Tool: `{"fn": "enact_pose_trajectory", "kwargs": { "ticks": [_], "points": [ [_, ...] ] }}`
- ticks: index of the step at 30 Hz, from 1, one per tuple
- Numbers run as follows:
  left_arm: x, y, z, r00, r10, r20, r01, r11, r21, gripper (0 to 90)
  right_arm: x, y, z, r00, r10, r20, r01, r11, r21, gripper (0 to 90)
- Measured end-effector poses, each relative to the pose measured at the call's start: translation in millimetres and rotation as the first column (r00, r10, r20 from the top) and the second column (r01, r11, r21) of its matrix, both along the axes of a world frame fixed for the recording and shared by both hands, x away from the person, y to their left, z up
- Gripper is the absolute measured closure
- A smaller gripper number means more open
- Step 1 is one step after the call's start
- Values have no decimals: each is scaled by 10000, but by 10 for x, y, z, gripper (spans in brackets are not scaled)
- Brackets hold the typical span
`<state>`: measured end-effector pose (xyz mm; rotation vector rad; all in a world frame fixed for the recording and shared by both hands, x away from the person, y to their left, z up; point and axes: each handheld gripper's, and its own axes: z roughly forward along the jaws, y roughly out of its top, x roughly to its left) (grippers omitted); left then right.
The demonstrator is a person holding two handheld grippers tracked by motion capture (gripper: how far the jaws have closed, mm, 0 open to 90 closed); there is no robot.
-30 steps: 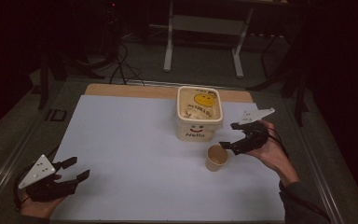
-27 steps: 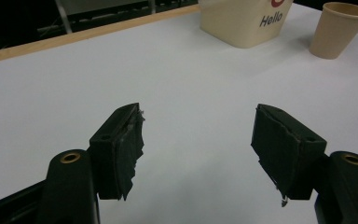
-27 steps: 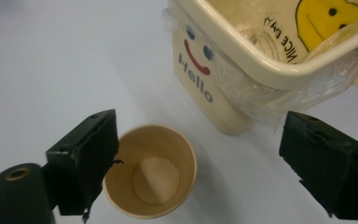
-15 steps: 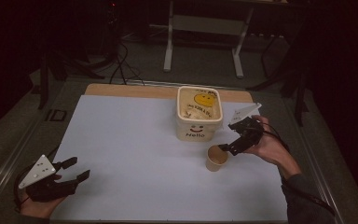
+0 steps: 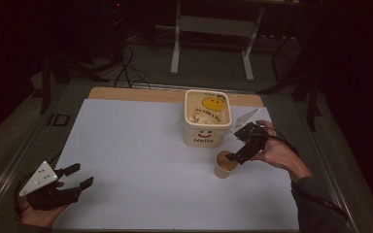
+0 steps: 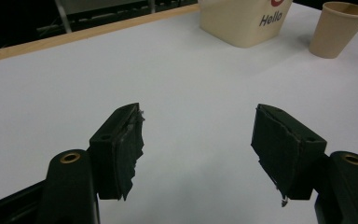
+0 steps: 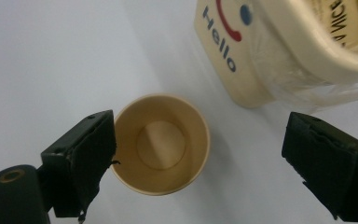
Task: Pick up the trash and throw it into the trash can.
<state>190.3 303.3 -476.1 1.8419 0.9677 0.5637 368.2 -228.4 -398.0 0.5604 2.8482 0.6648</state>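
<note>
Right gripper (image 7: 200, 154) above paper cup (image 7: 161, 143), jaws wide apart, one jaw at cup rim, other well to side near cream tub (image 7: 279, 51). Cup upright on white table sheet (image 5: 141, 145), empty inside (bottom visible), just beside tub front corner, tub printed "Hello" with smile. In high view right gripper (image 5: 234, 156) tilted down over cup (image 5: 224, 165), hand behind it. Left gripper (image 5: 75, 177) low at near left edge of sheet, jaws apart, holding nothing, well apart from cup (image 6: 338, 29) and tub (image 6: 244, 21).
</note>
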Motion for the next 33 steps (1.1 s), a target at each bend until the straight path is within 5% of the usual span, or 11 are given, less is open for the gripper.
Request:
{"fn": "enact_pose_trajectory", "kwargs": {
  "ticks": [33],
  "points": [
    [-1, 5, -5, 10000, -21, -57, 21, 10000, 34, 334, -8, 214, -353, 9839, 806, -1597, -1055, 9823, -1546, 94]
  ]
}}
